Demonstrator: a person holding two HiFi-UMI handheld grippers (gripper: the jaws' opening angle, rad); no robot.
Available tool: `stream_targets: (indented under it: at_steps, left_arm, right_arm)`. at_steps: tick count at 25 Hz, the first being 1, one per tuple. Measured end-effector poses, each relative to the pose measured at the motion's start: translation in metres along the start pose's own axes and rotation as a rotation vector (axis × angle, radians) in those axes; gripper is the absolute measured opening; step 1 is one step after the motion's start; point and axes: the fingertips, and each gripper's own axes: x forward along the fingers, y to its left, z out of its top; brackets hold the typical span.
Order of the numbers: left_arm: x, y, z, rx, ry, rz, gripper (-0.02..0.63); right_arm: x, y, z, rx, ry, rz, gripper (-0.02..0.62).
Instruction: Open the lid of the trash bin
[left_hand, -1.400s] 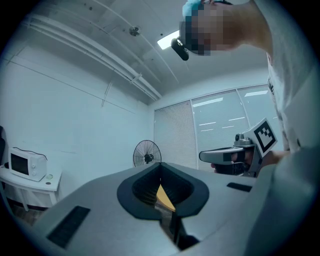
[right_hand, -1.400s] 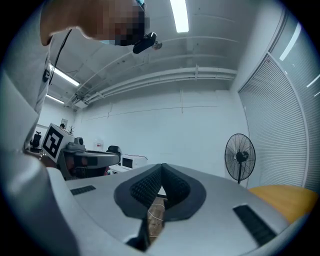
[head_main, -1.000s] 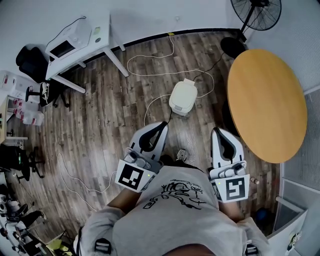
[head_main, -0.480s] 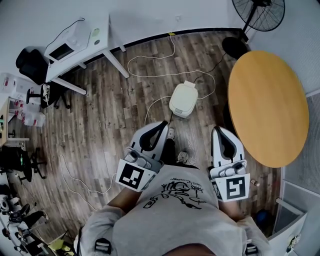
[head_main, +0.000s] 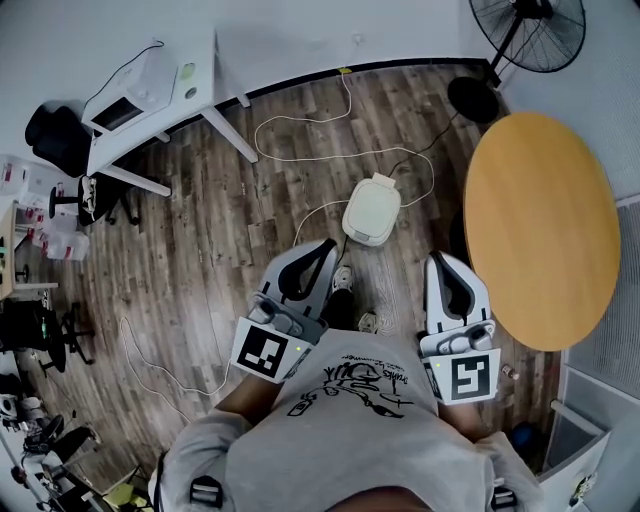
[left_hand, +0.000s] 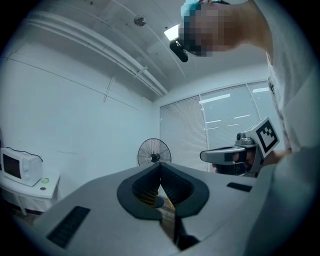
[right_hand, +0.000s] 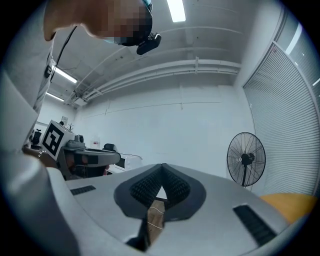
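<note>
The trash bin (head_main: 371, 210) is a small cream-white bin standing on the wooden floor, and its lid lies down flat. It shows only in the head view, ahead of both grippers and roughly between them. My left gripper (head_main: 326, 248) is held at waist height and points towards the bin with its jaws shut and empty. My right gripper (head_main: 437, 261) is level with it to the right, also shut on nothing. Neither touches the bin. In the left gripper view the left gripper (left_hand: 160, 166) points at the room, and in the right gripper view the right gripper (right_hand: 162, 168) does the same.
A round wooden table (head_main: 540, 230) stands close on the right, with a pedestal fan (head_main: 520, 40) behind it. A white desk (head_main: 195, 95) carrying a microwave (head_main: 120, 100) is at the back left. White cables (head_main: 300, 130) loop over the floor round the bin. A shoe (head_main: 342, 282) shows below.
The bin has slid slightly down and right in the head view as the person steps towards it. Both grippers keep their pose and stay shut.
</note>
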Motion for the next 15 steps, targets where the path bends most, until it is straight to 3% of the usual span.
stream_targets:
  at_steps: [15]
  left_arm:
    - [0.055, 0.109, 0.007, -0.009, 0.004, -0.035, 0.015]
  right_arm:
    - [0.12, -0.012, 0.012, -0.023, 0.014, -0.043, 0.006]
